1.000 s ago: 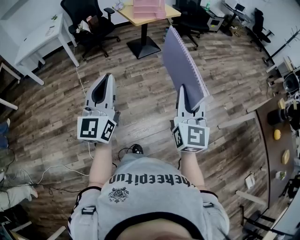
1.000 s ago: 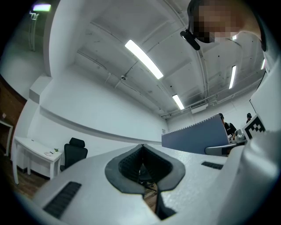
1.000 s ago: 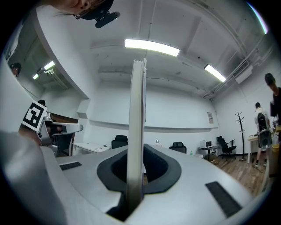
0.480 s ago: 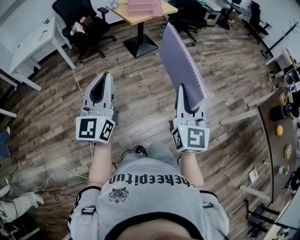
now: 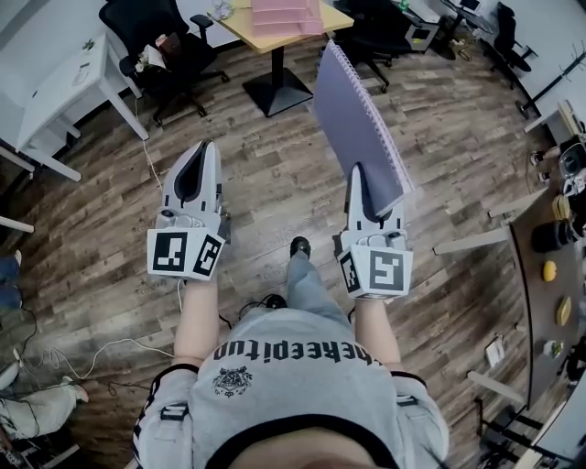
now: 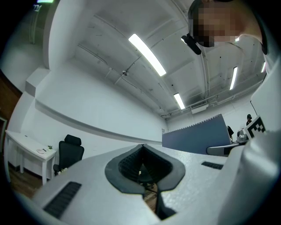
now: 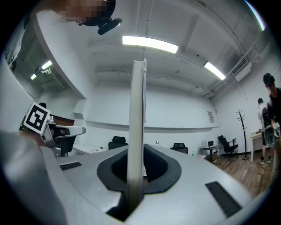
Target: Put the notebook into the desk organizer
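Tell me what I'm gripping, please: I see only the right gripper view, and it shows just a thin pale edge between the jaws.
Observer: The head view shows a grey-purple spiral-bound notebook standing up from the right gripper, whose jaws are clamped on its lower edge.
Operator: Is the other gripper carrying anything?
Observer: No. The left gripper has its jaws together with nothing between them.
Operator: Where is the organizer?
Observer: A pink stacked tray unit, probably the organizer, sits on the light wooden table ahead of the person.
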Tool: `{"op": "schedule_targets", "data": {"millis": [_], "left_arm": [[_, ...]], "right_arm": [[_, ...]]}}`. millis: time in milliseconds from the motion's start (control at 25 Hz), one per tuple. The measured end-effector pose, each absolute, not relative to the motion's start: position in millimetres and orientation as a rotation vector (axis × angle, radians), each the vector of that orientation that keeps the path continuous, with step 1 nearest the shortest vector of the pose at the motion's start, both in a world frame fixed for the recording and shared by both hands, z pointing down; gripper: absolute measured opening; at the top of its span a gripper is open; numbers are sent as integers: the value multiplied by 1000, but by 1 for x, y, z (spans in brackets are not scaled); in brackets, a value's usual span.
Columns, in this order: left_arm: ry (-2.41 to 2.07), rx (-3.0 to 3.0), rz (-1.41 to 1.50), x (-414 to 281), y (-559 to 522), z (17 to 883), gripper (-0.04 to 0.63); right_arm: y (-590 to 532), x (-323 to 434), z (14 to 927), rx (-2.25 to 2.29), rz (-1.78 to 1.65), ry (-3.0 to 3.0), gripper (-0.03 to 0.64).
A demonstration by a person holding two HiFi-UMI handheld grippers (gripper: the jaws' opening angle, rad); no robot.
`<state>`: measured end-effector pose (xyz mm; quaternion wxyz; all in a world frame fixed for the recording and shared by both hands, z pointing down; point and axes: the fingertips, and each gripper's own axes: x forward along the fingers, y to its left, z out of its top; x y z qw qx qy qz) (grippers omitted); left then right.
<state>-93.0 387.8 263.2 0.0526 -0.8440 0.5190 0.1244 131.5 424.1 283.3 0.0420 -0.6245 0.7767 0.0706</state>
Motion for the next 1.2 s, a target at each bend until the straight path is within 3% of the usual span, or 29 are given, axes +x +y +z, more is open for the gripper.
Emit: {"op": "schedule_targets", "data": {"millis": [1200], "left_arm": [[1678,-2445,443,-40,147,242,3]], "right_arm": [[158,186,258,-1771,300,2455,31]]}}
